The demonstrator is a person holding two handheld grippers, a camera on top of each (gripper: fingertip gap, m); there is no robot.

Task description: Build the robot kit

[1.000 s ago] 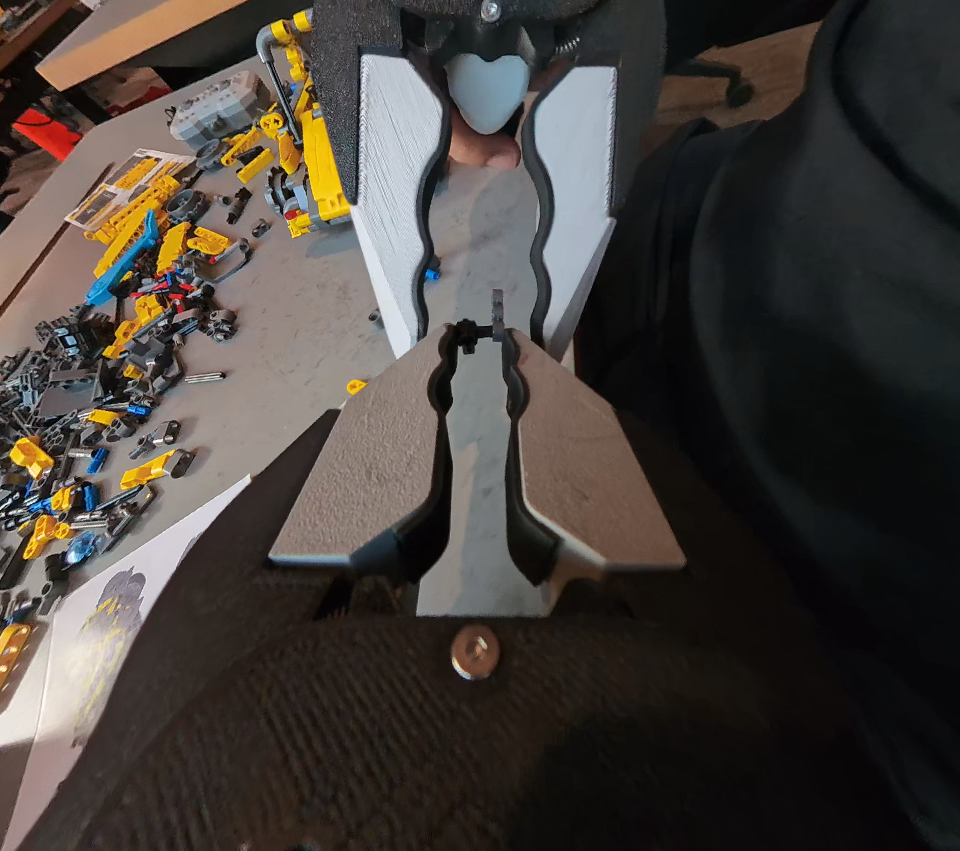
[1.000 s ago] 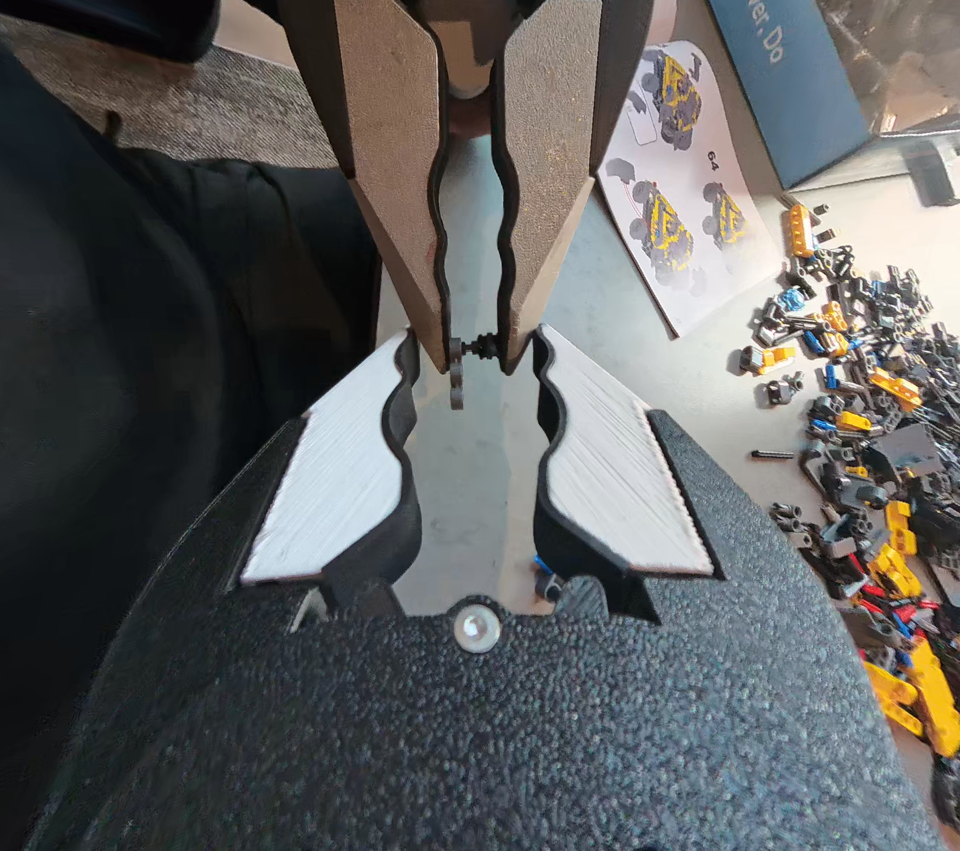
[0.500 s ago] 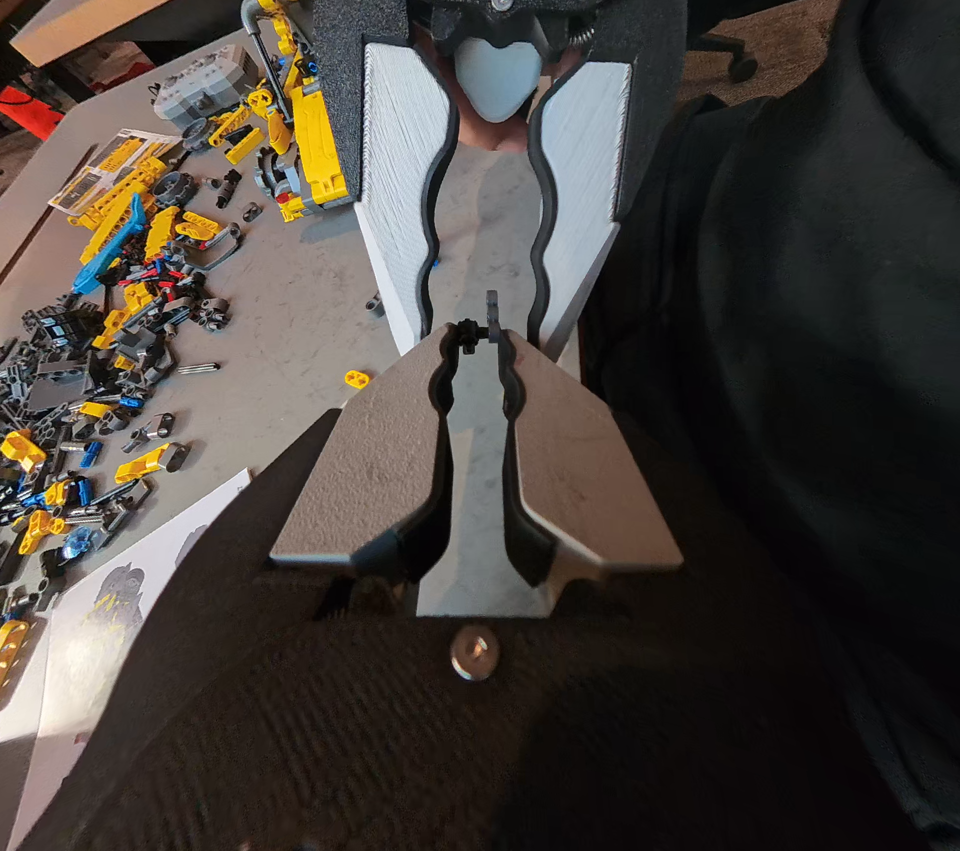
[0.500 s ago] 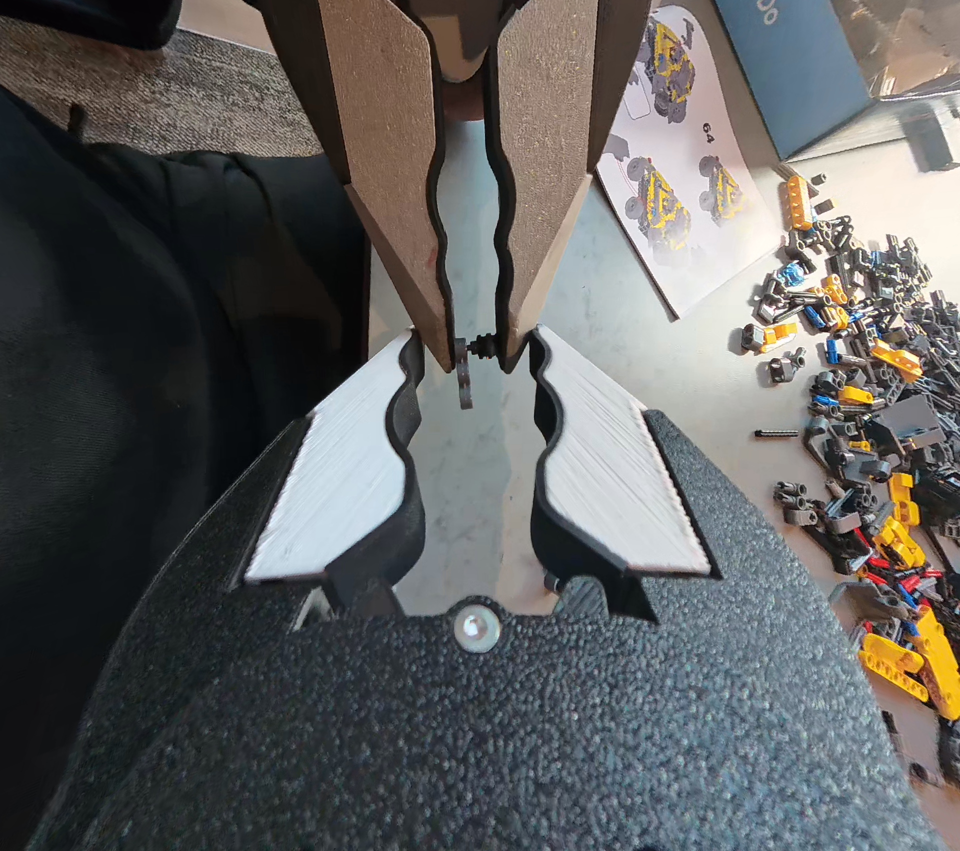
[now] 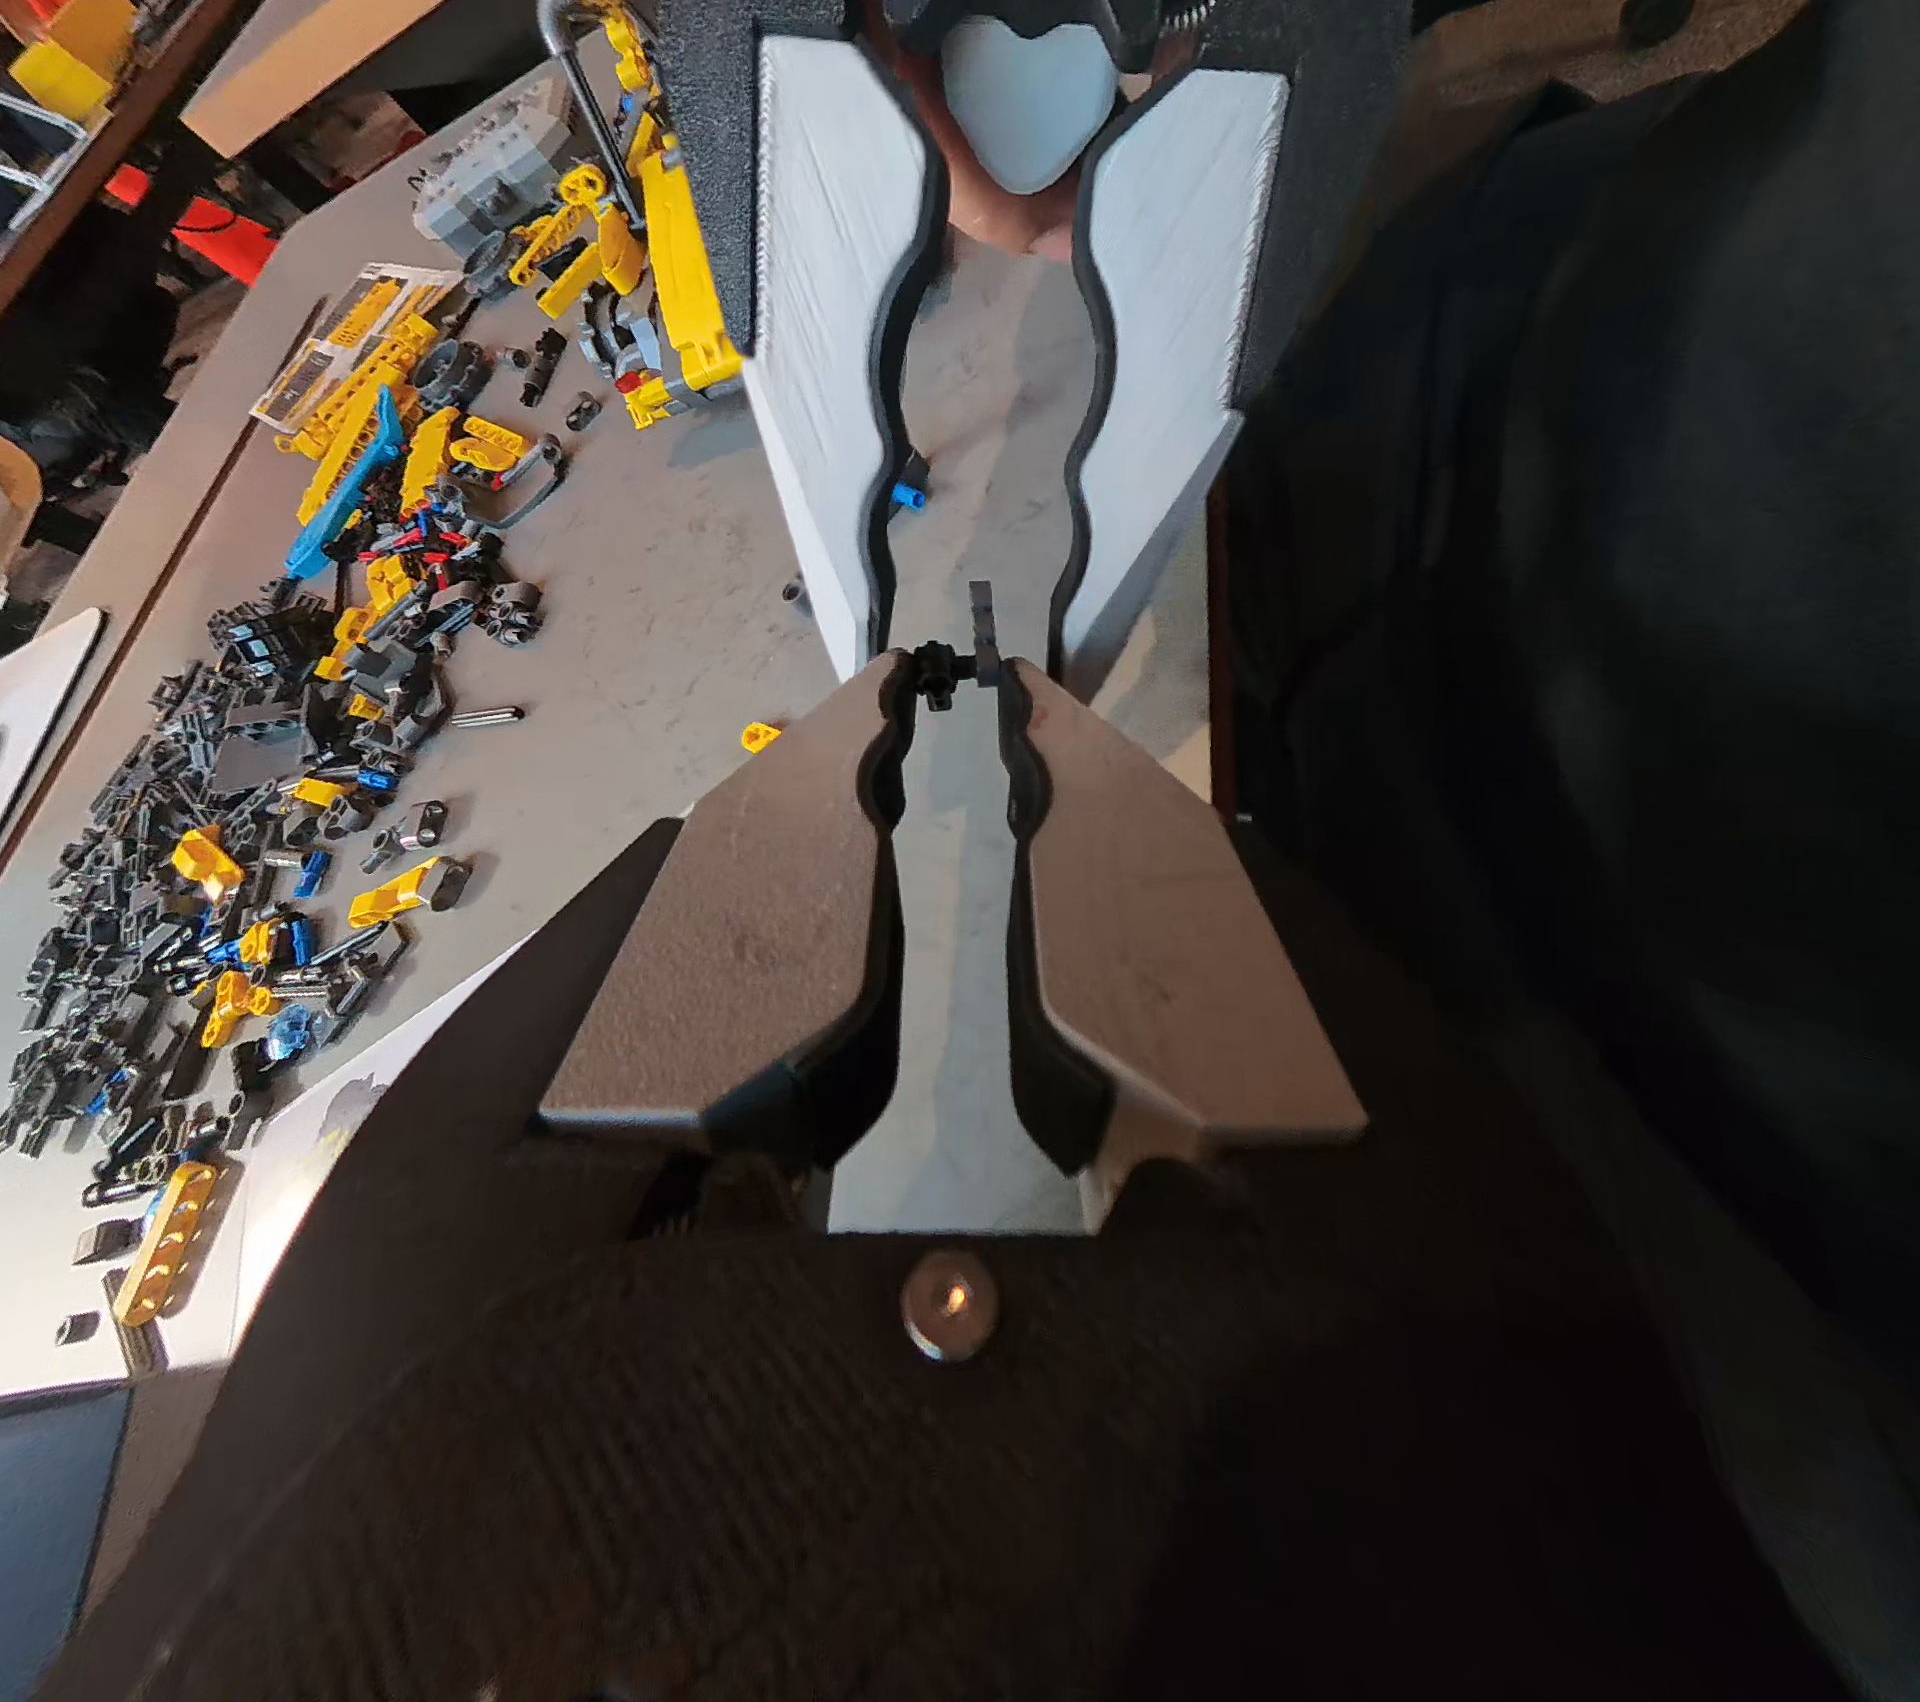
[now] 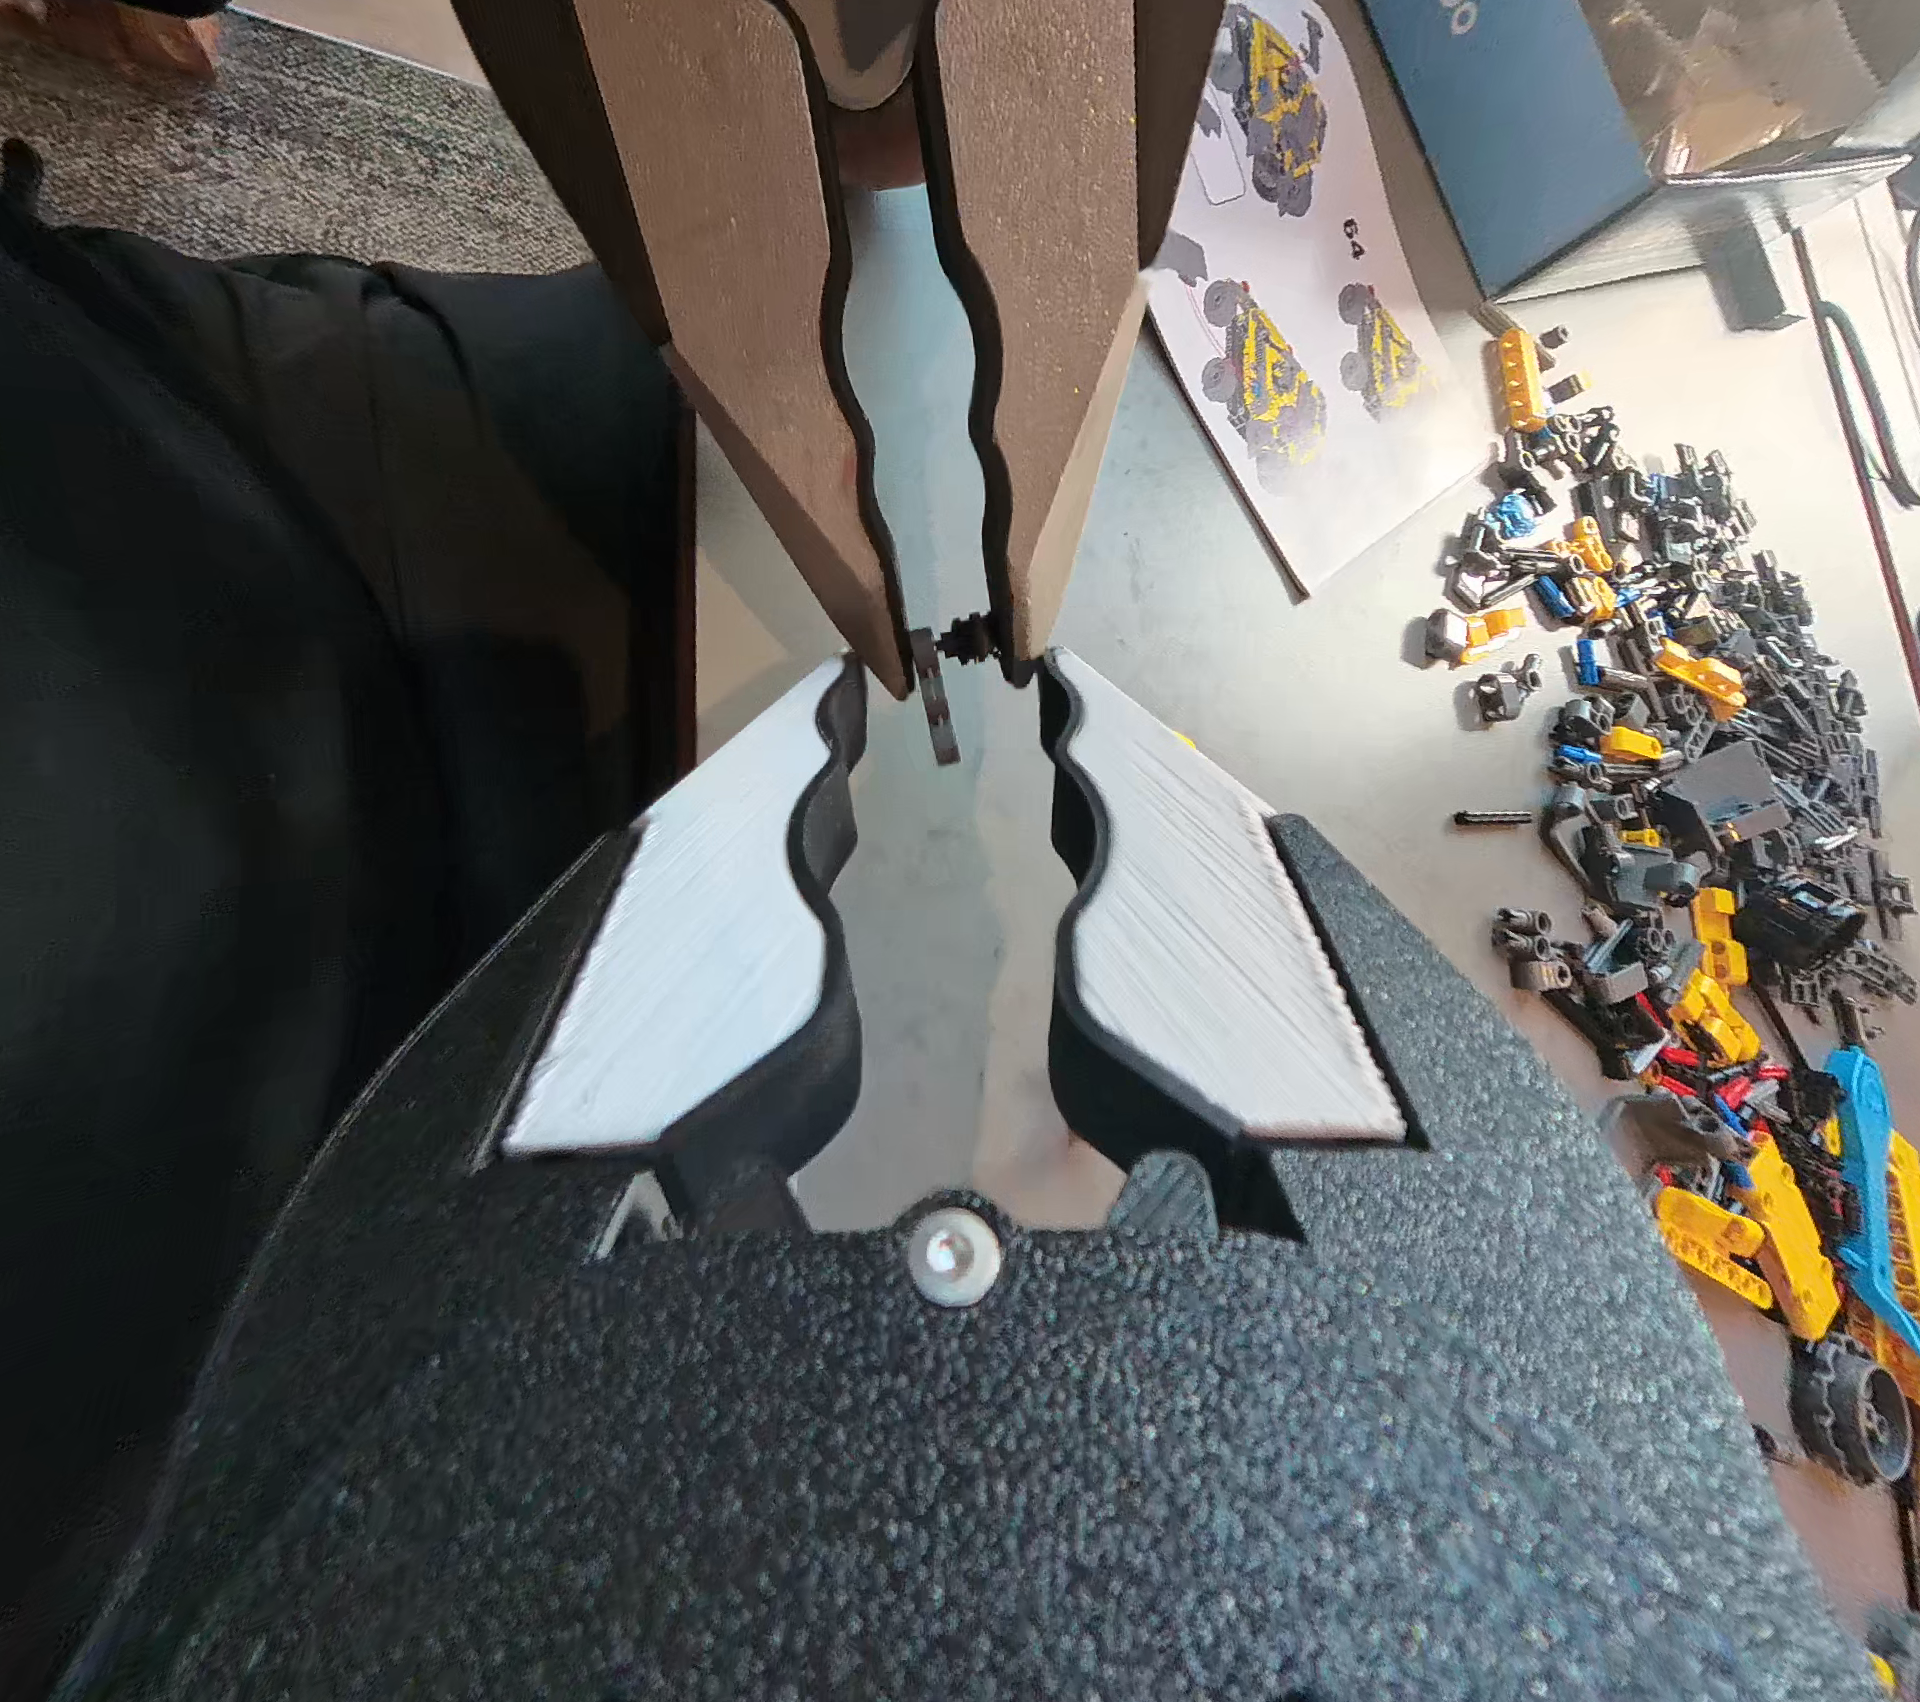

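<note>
Left gripper is pinched down on a tiny black pin with a short dark link threaded on it — grey fingertips nearly closed, only the pin's length between them. The link stands out past the tips, toward the right gripper, whose white fingers sit spread wide with nothing in them, their tips just either side of the left gripper's tips. Seen from the right wrist, the link hangs down into that open gap, touching neither white finger as far as I can tell. My read: this piece is featherweight hard plastic, stiff and smooth — it will likely swivel on the pin if nudged, and could pop out if squeezed off-centre, so the flat faces of the link look like the place to take it, not the pin. Both tools hover above the grey table, close to its near edge, with a person's dark clothing right beside them. Bare tabletop lies straight below. Out to one side there's a thick scatter of parts, yellow, black and blue, an instruction sheet, a blue box and a half-built yellow model — all well apart from the tips.
</note>
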